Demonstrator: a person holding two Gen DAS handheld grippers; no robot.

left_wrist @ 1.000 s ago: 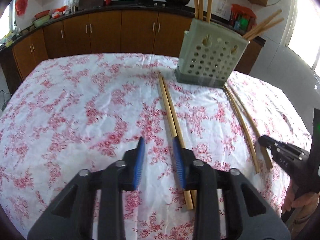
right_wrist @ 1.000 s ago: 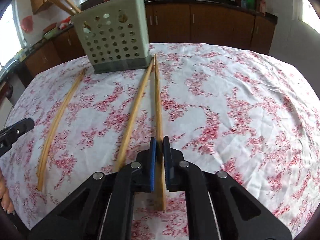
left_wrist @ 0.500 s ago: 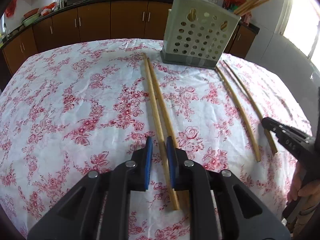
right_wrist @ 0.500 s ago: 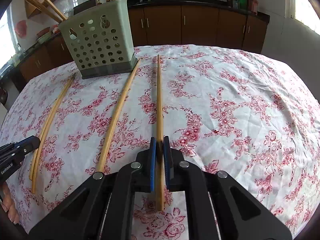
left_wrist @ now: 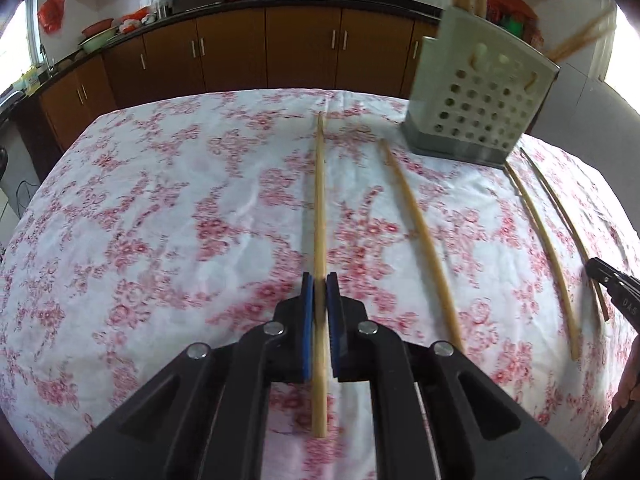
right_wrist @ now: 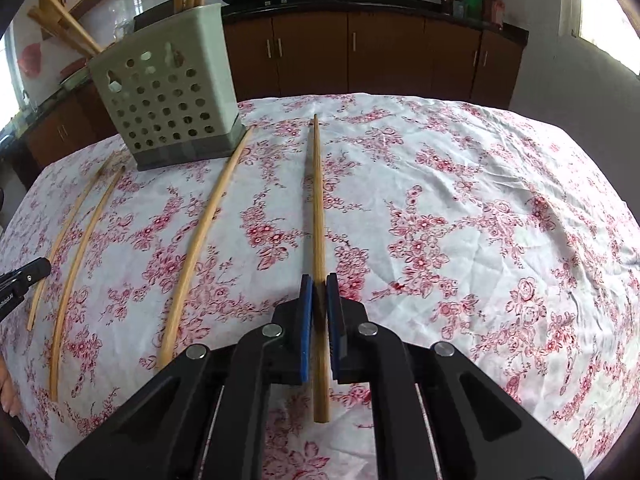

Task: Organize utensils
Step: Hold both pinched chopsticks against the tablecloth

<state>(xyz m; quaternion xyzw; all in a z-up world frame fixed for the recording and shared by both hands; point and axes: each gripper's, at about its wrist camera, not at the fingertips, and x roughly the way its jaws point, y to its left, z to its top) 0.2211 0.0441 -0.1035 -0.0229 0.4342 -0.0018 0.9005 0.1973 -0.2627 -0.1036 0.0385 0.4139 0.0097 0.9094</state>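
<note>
I am seeing a white tablecloth [right_wrist: 480, 184] flowering in red, tan chopsticks [right_wrist: 318, 216], a pale grey-green holder [right_wrist: 168, 92], and blue-padded black tools [left_wrist: 320, 296].

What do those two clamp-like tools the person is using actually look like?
The left gripper and the right gripper match: black plastic scissor-like arms joined with silver rivets, each finger faced with a flat blue pad. Small white lettering marks one body. No cables or sleeves show.

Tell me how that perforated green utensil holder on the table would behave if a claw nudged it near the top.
The utensil holder is tall on a narrow base, so a high push would probably tip it. Chopsticks leaning out above its rim likely raise its balance point. It looks like thin perforated plastic, probably light, and the tablecloth might bunch rather than let it slide.
</note>
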